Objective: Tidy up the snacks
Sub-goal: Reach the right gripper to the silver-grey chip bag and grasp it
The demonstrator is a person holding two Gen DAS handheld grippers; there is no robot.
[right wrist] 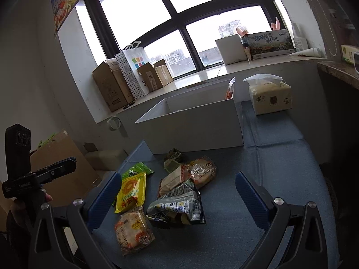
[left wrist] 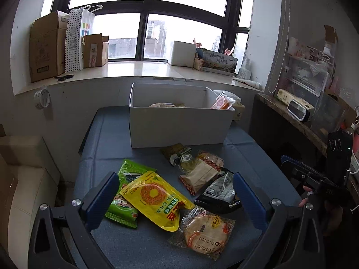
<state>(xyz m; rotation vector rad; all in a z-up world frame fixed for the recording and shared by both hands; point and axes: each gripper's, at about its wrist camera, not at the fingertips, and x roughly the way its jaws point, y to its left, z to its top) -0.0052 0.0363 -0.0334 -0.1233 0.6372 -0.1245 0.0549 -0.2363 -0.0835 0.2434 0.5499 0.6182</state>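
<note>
Both the left hand-held gripper and right hand-held gripper hung wide open, empty, above snack packets; white box at twelve o'clock.

Snack bags lie in a loose pile low in the picture. Behind them stands an open white box.

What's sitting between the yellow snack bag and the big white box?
In the left wrist view, just bare blue tablecloth lies between the yellow bag and the white box.
</note>
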